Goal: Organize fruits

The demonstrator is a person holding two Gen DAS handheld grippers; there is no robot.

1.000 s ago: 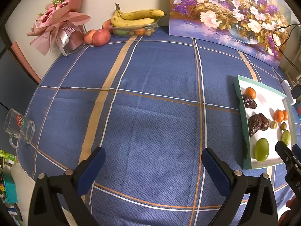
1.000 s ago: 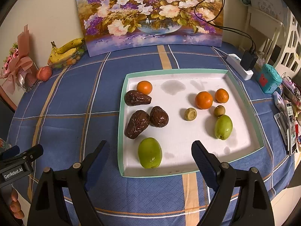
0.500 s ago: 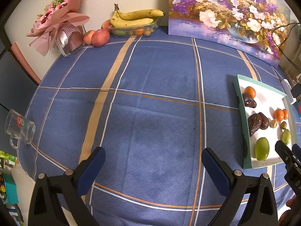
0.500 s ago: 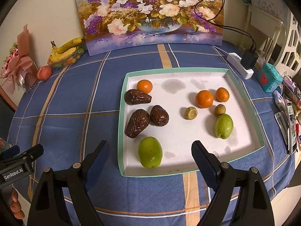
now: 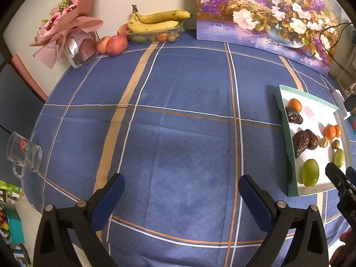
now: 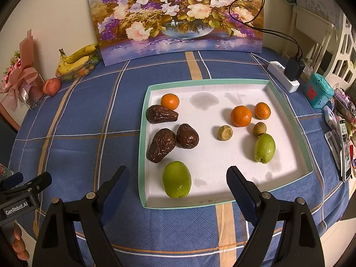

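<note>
This is a lived-in home, at a dining table under a blue plaid tablecloth (image 5: 178,102). A flower painting (image 6: 175,15) leans on the wall beside a wrapped pink bouquet (image 5: 66,29), bananas (image 5: 155,20), 2 apples (image 5: 112,44), and a charger-laden power strip (image 6: 282,75).

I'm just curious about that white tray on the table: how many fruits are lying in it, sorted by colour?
In the tray:
Orange: 3
Dark brown, wrinkled: 3
Large green: 2
Small olive-brown: 2
Total: 10
</note>
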